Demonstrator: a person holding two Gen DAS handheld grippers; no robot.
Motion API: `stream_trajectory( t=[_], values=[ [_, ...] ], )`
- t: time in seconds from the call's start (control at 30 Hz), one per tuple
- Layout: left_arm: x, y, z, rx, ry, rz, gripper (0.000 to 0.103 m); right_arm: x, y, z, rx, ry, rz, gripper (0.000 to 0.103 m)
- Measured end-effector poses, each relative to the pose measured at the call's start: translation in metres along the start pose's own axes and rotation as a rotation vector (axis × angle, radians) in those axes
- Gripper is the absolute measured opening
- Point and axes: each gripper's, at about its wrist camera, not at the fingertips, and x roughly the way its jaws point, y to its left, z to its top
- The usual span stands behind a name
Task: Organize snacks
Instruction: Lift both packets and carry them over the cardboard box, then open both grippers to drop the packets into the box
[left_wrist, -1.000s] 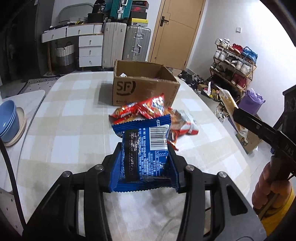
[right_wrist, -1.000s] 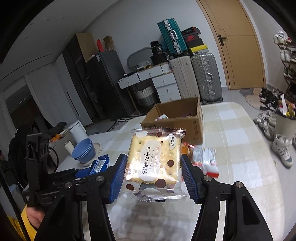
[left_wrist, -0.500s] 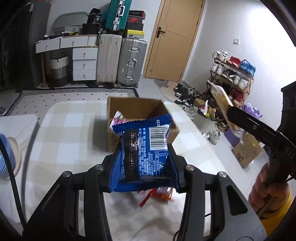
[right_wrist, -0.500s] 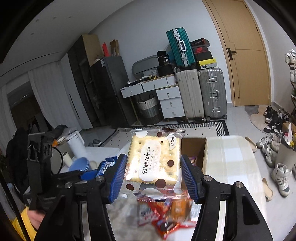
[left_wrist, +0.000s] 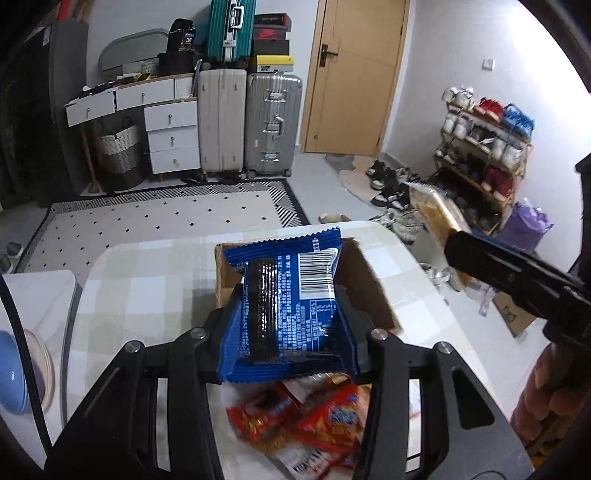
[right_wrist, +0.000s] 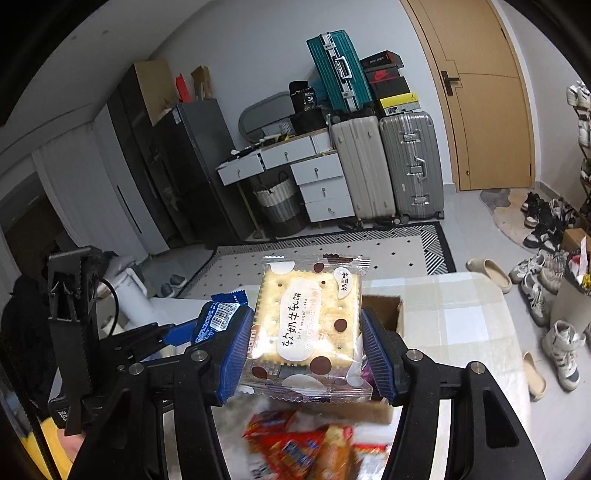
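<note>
Item one: we hold the left gripper (left_wrist: 290, 325) pinched on a blue snack packet (left_wrist: 288, 306), barcode side up, raised above the near edge of the open cardboard box (left_wrist: 373, 291).

Item two: we hold the right gripper (right_wrist: 306, 350) pinched on a clear-wrapped nougat cracker packet (right_wrist: 308, 325), raised in front of the same box (right_wrist: 384, 312).

Item three: a blurred heap of red and orange snack packets (left_wrist: 306, 424) lies on the checked tablecloth (left_wrist: 147, 291), nearer than the box.

Item four: blue bowls (left_wrist: 14, 373) sit far left.
</note>
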Motion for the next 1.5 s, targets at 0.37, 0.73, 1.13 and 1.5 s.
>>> stream_trajectory(
  t=[0.37,0.73,1.13,1.5],
  values=[
    [0.103,0.009,0.043,0.028,0.067,0.011,0.041,0.076,-0.031,0.028,-0.014,0.075,-0.032,0.059],
    [0.177,0.026,0.050,0.024,0.141,0.003,0.041,0.136,-0.051,0.009,0.016,0.172,-0.023,0.059],
    [0.206,0.036,0.047,0.022,0.150,0.024,0.042,0.160,-0.047,-0.009,0.009,0.228,-0.038,0.059],
    [0.184,0.038,0.026,0.028,0.148,0.032,0.043,0.169,-0.055,-0.023,0.045,0.261,-0.084,0.060]
  ],
)
